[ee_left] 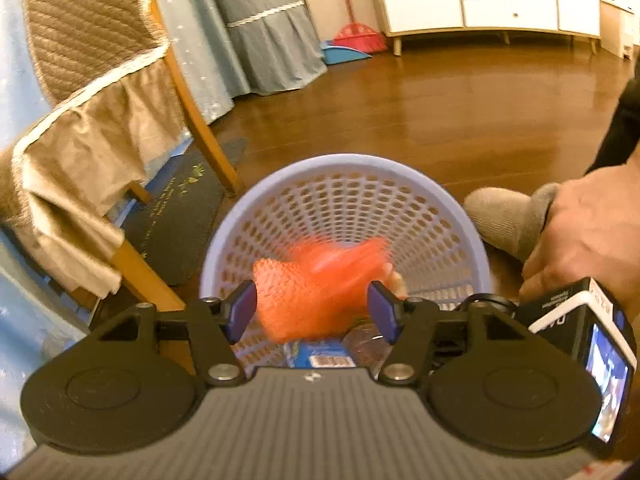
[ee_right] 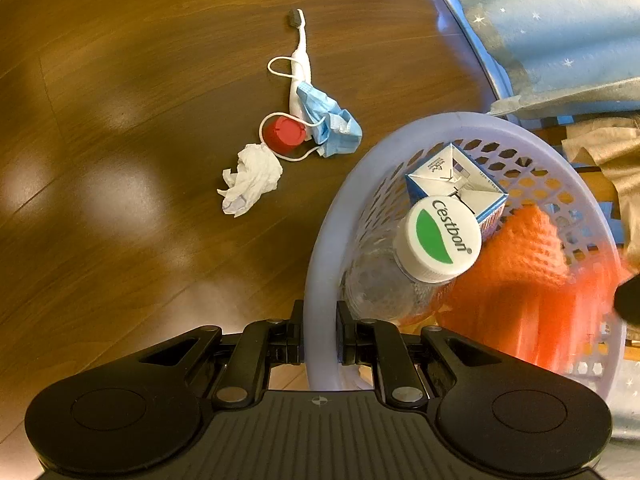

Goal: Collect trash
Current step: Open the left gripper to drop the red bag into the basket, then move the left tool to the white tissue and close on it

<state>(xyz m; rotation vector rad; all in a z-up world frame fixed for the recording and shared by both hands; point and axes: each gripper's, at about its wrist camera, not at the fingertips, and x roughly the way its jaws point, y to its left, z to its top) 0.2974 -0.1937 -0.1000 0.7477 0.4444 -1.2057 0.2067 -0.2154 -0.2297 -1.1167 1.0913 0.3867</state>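
My left gripper [ee_left: 312,308] is open above a lavender mesh basket [ee_left: 344,168], fingers wide apart. A blurred orange net [ee_left: 320,280] hangs loose between them, over the basket's mouth. My right gripper [ee_right: 322,332] is shut on the basket rim [ee_right: 440,124]. Inside the basket lie the orange net [ee_right: 520,272], a clear bottle with a white Cestbon cap [ee_right: 438,240] and a blue-white carton [ee_right: 456,184]. On the wooden floor left of the basket are a crumpled tissue [ee_right: 250,180], a red cap [ee_right: 285,134], a blue face mask [ee_right: 332,128] and a white toothbrush [ee_right: 300,60].
A chair with a beige cover [ee_left: 92,120] and a dark mat [ee_left: 176,208] stand left of the basket. A hand [ee_left: 592,232] and a grey-socked foot [ee_left: 504,220] are at its right. White cabinets [ee_left: 500,0] line the far wall beyond open wooden floor.
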